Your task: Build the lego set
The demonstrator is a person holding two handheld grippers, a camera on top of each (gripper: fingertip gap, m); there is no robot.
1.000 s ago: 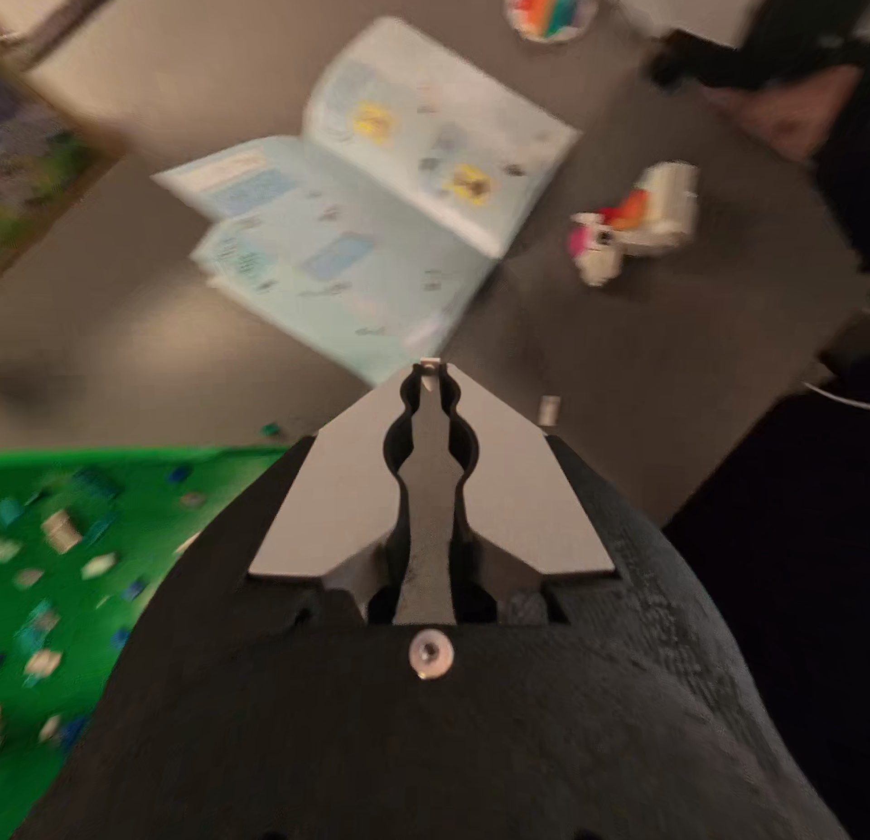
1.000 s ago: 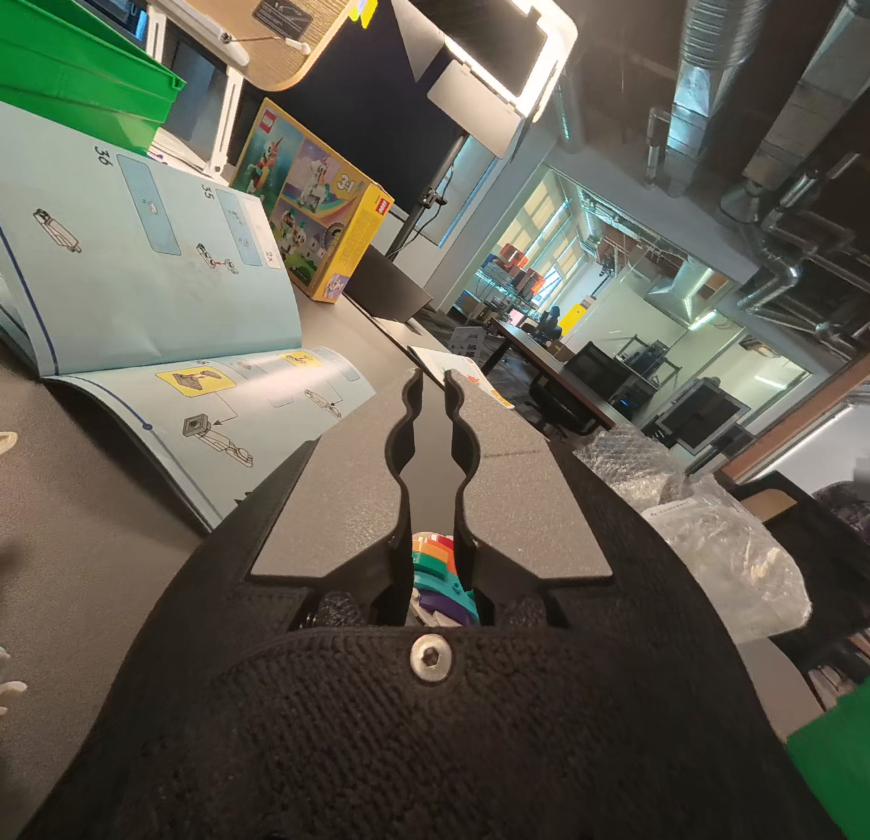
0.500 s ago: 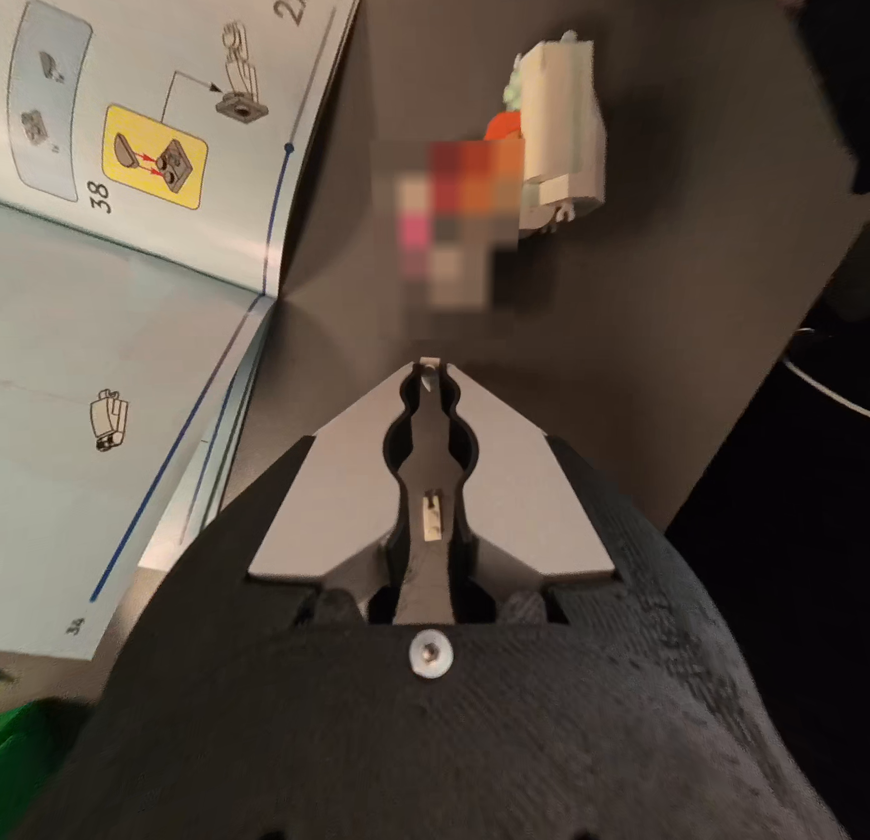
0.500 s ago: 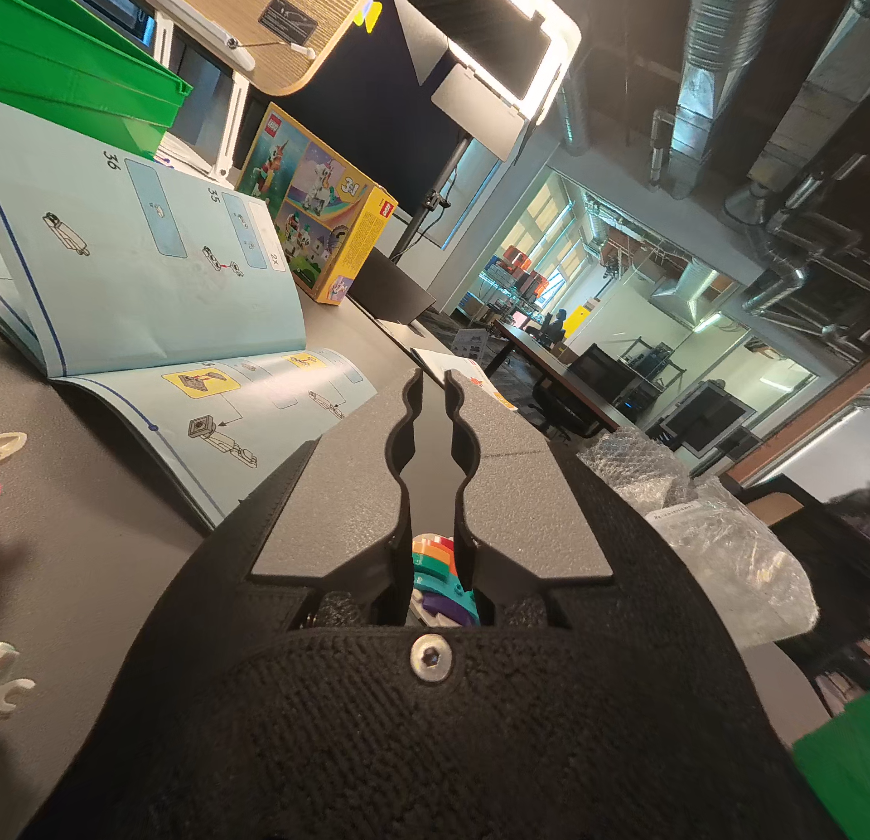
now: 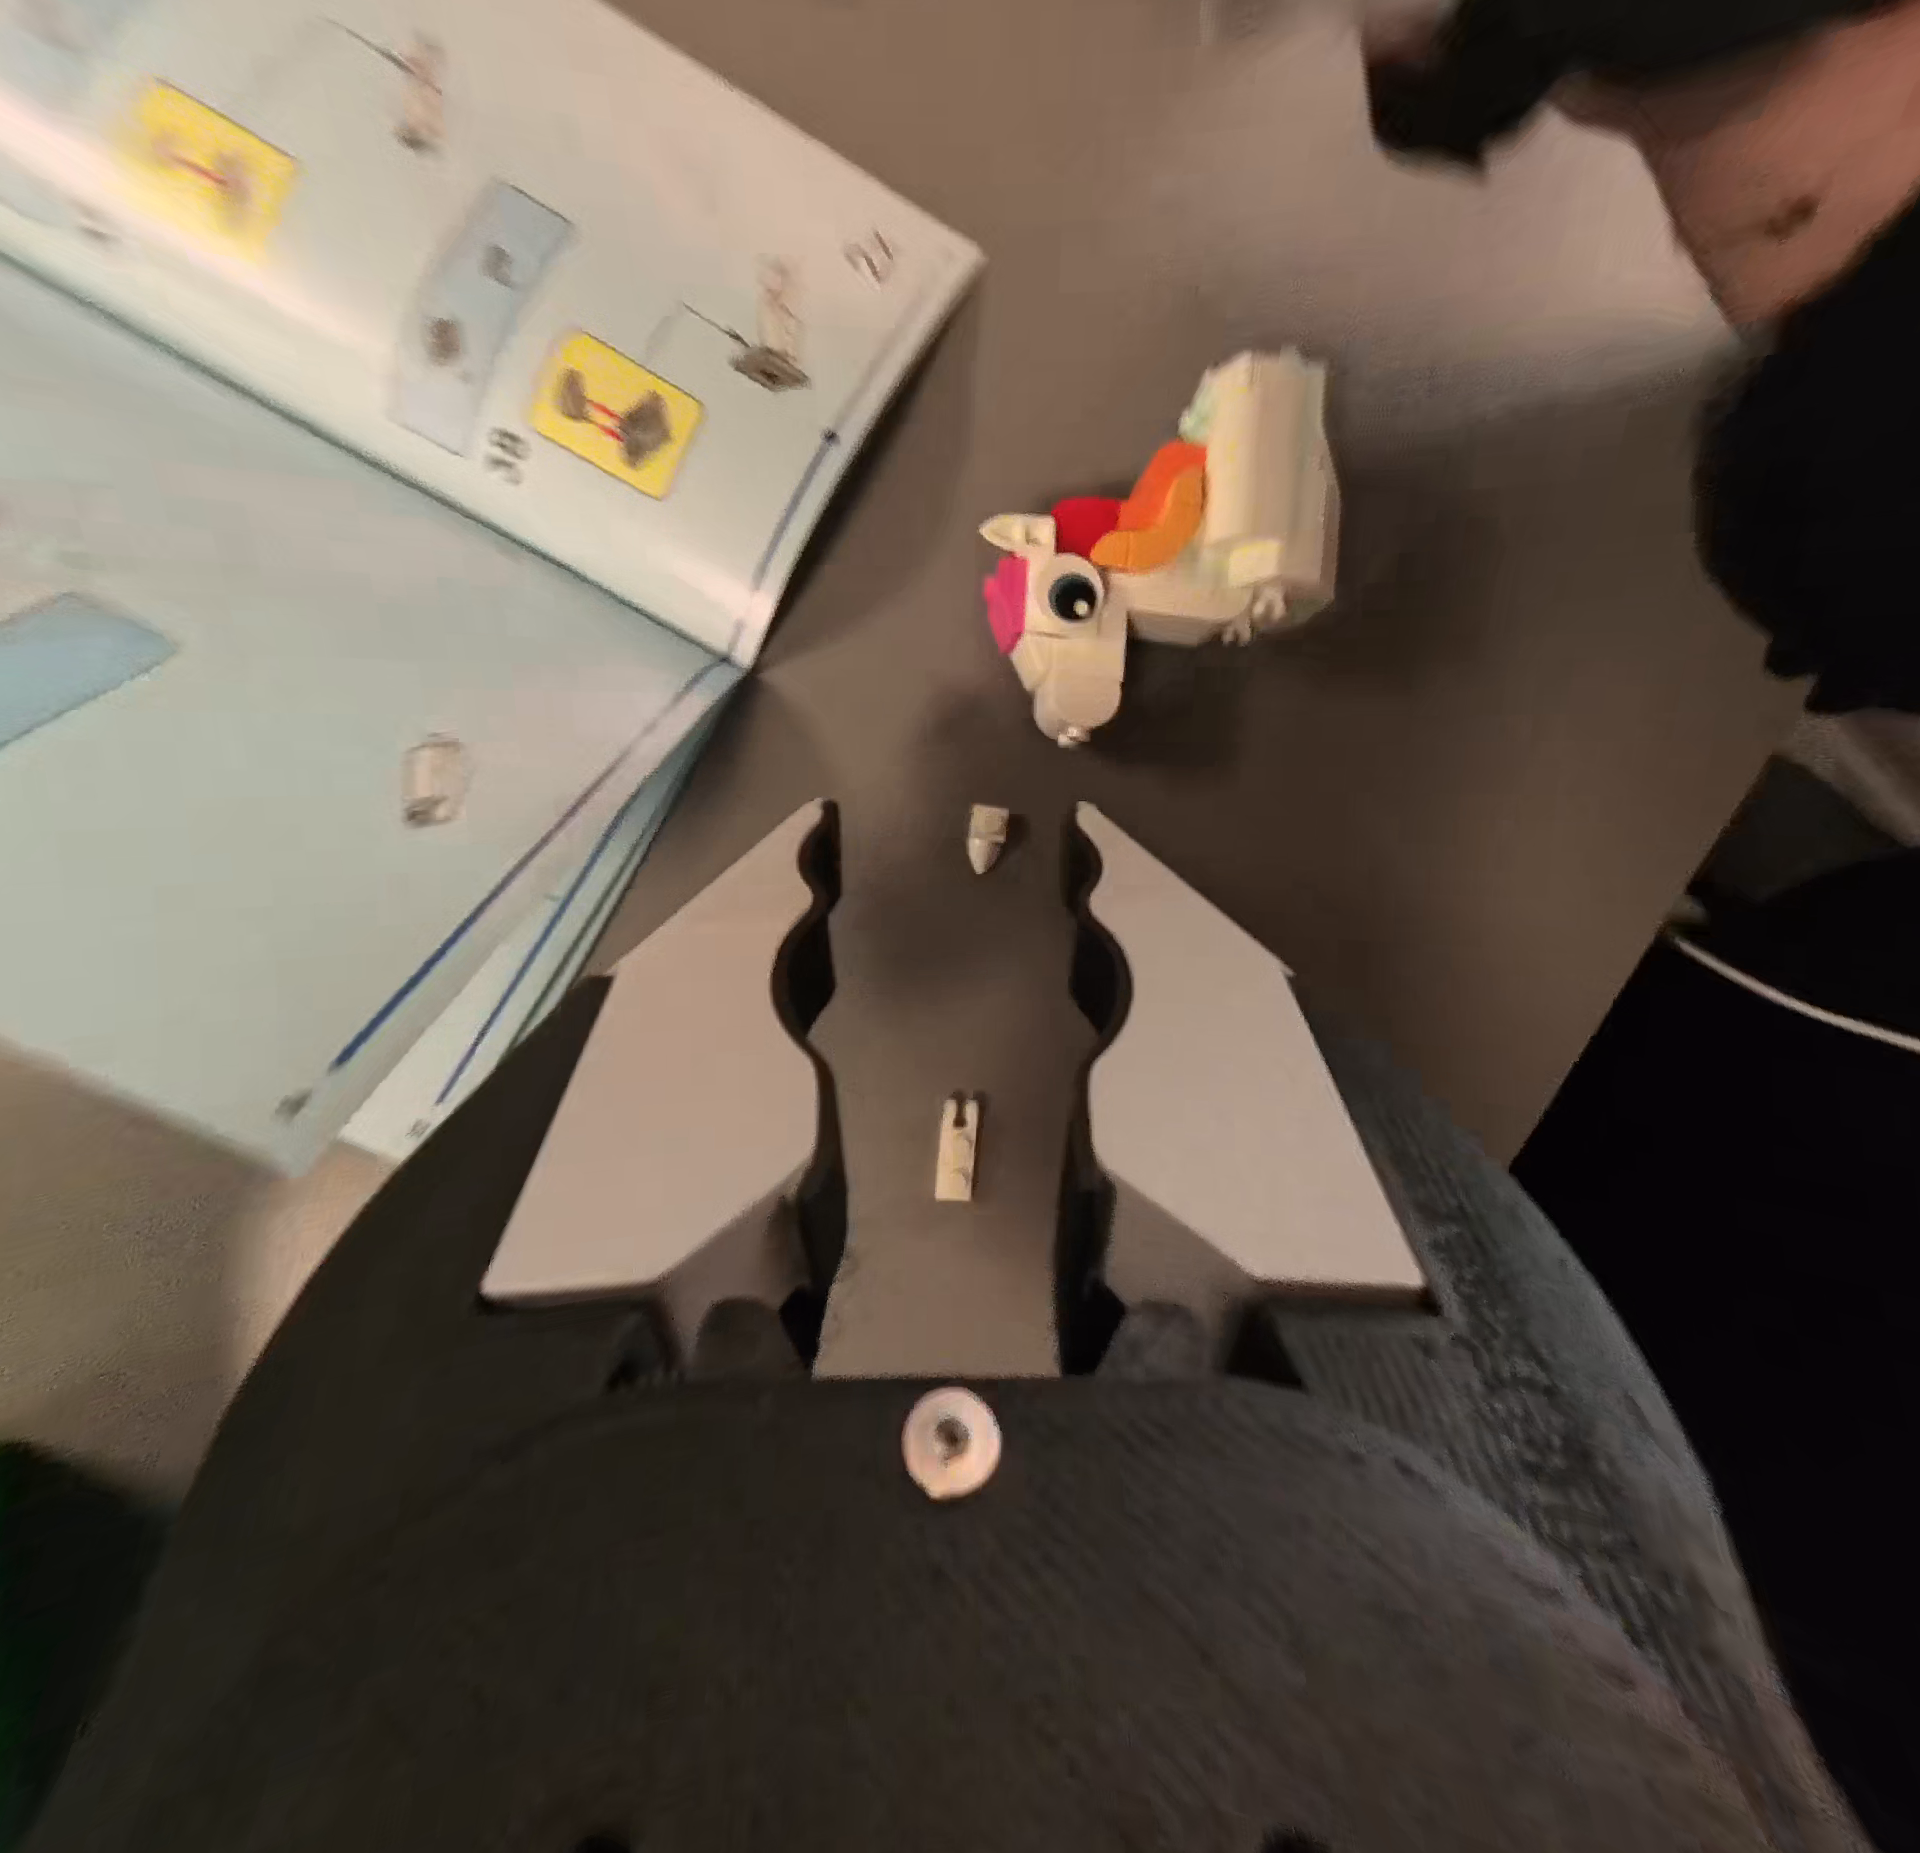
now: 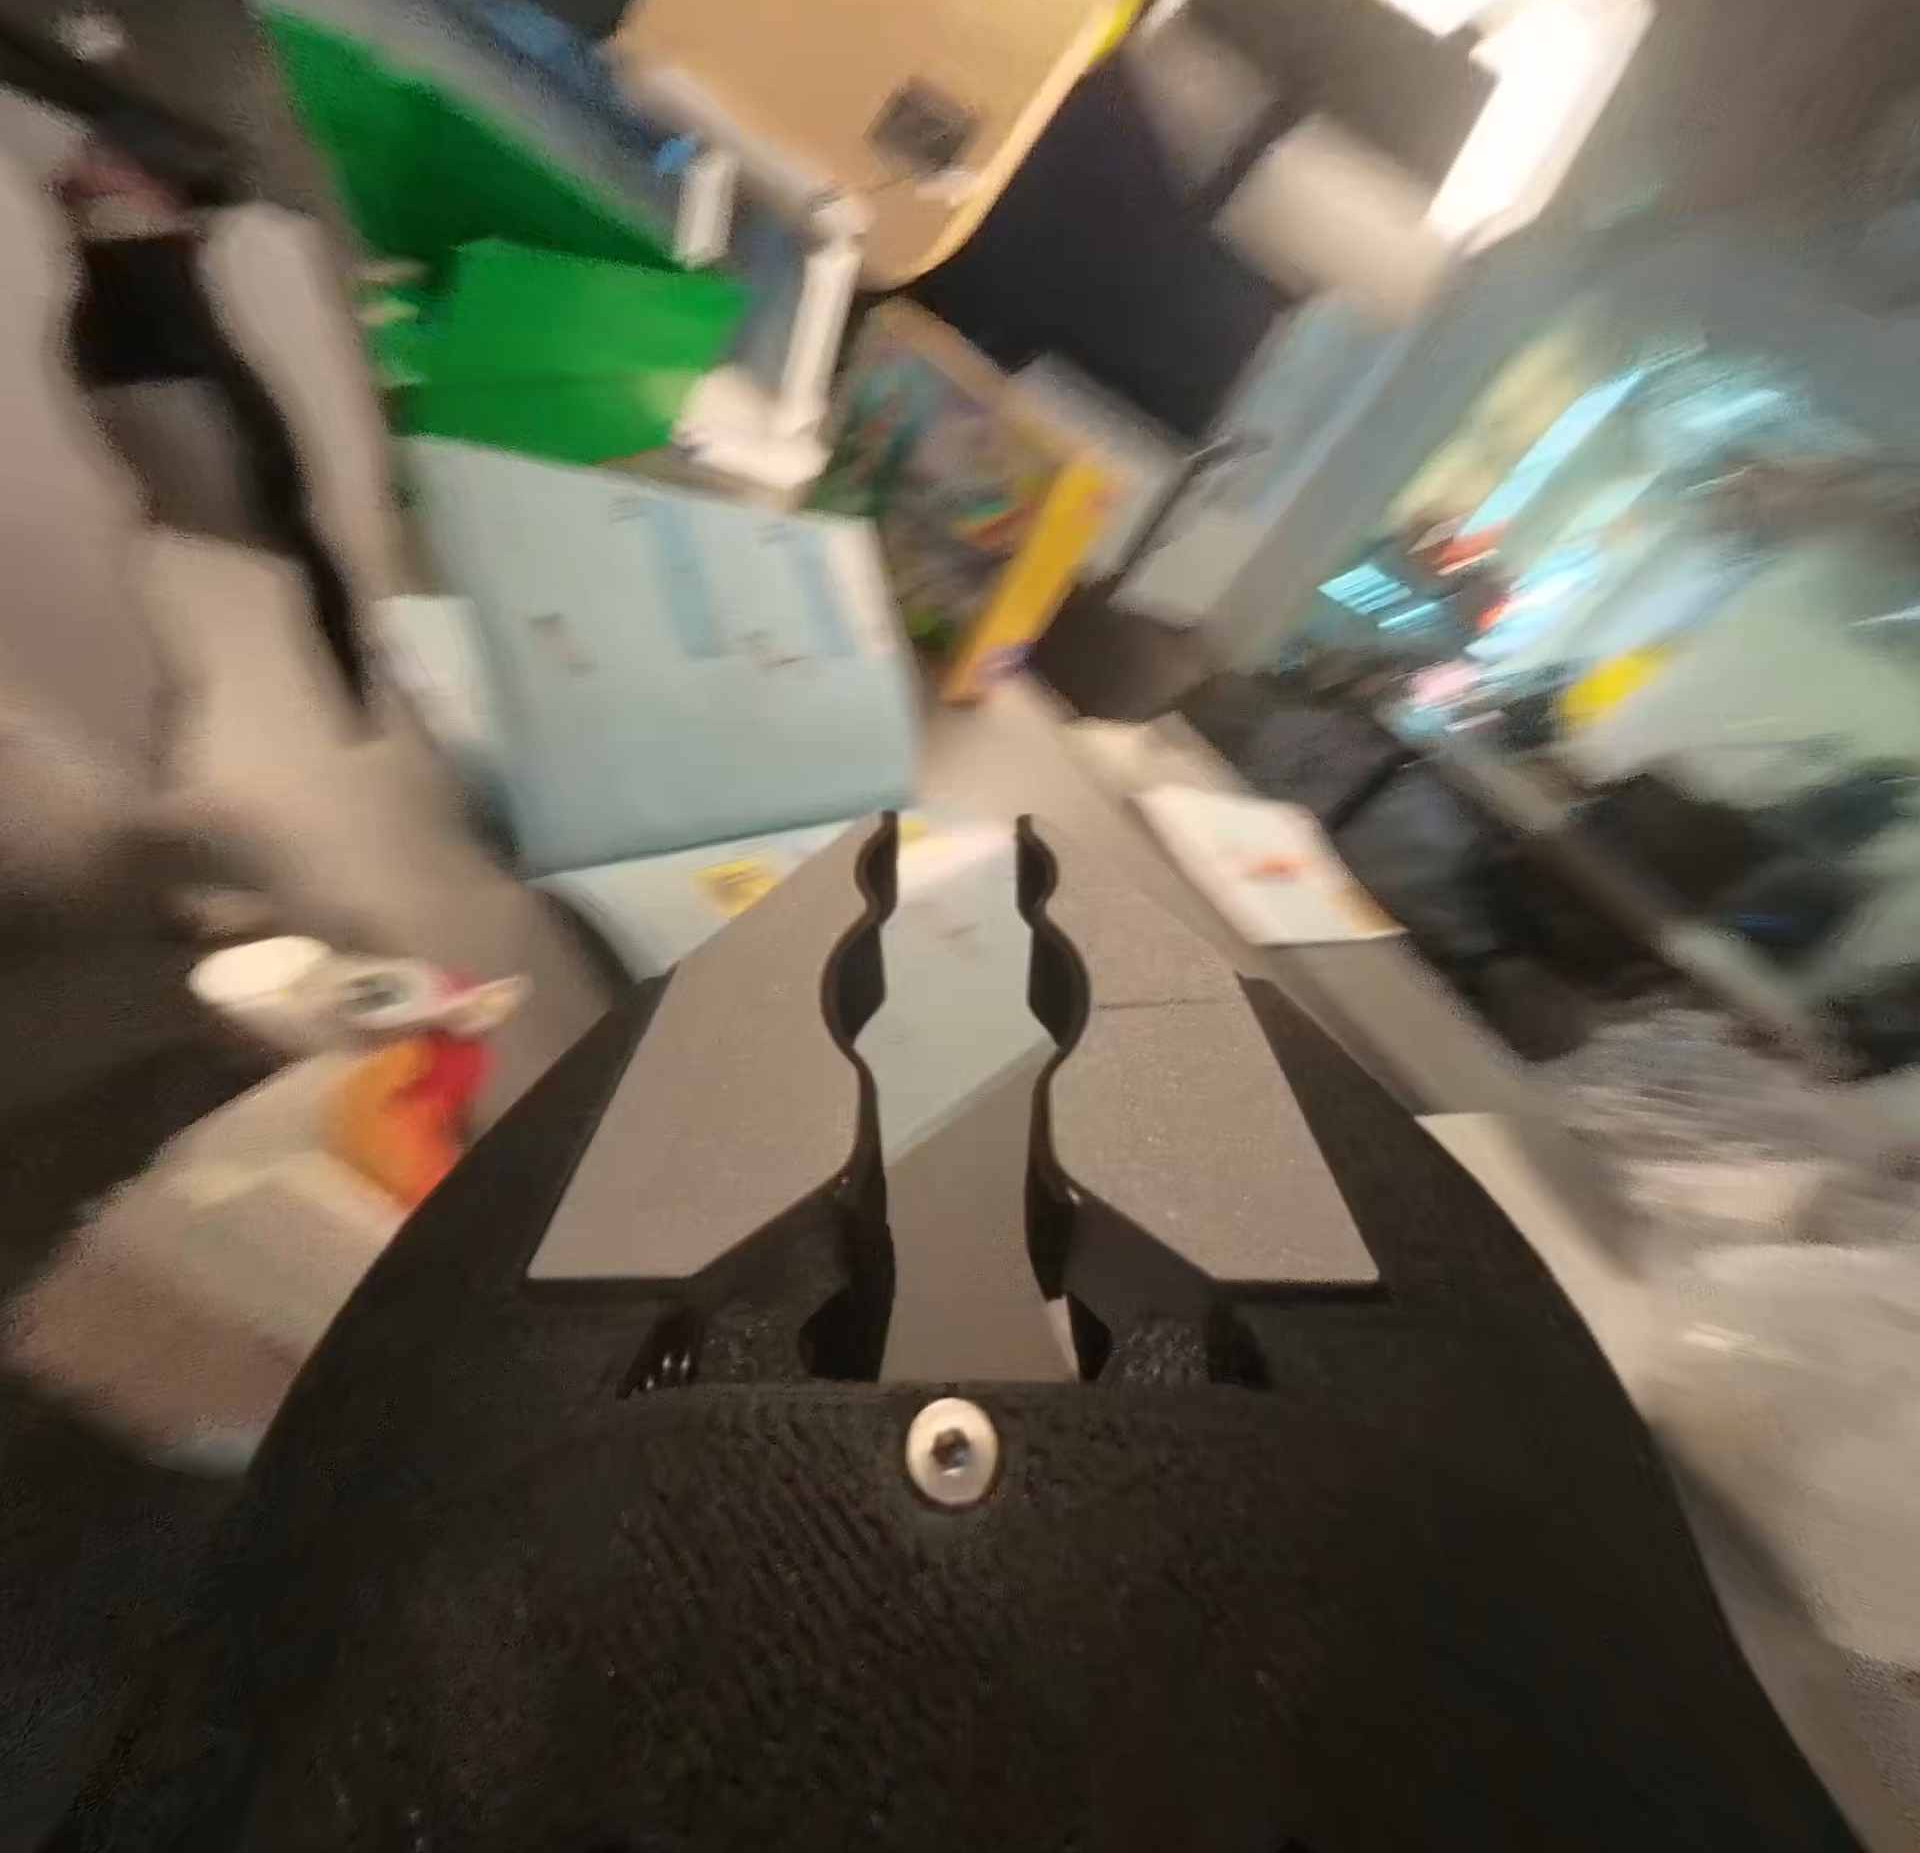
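**White pieces lie loose between spread left fingers**

White and small, two loose lego pieces lie on the dark grey table (image 5: 1299,920) in the left wrist view. The left gripper (image 5: 951,816) is spread wide and holds nothing. A pointed white piece (image 5: 985,837) lies level with the fingertips, in the middle of the gap and touching neither finger. A longer white clip piece (image 5: 958,1149) lies farther back, deep between the fingers. Both have their long axes running roughly along the gripper's own line, not across it.

Just beyond the tips, ahead and a little to the right, the part-built unicorn (image 5: 1164,556) lies on its side: white body, red and orange mane, pink at the head. Its head end is nearest the pointed piece. The open instruction booklet (image 5: 416,556) is spread to the left, its corner near the left finger.

The right gripper (image 6: 954,827) is partly open, with a clear gap between its fingers and nothing in it. Its view is badly smeared by motion. The unicorn (image 6: 405,1055) shows as a blur low on the left, the booklet (image 6: 675,681) lies ahead, and the yellow lego box (image 6: 997,556) and a green bin (image 6: 561,349) stand behind.

Judging by this layout, the left gripper is the better placed for either loose piece, since both already sit inside its span. A pinch would press on the long sides of a piece, which suits a narrow part, though a tapered one could squirt forward out of the tips.
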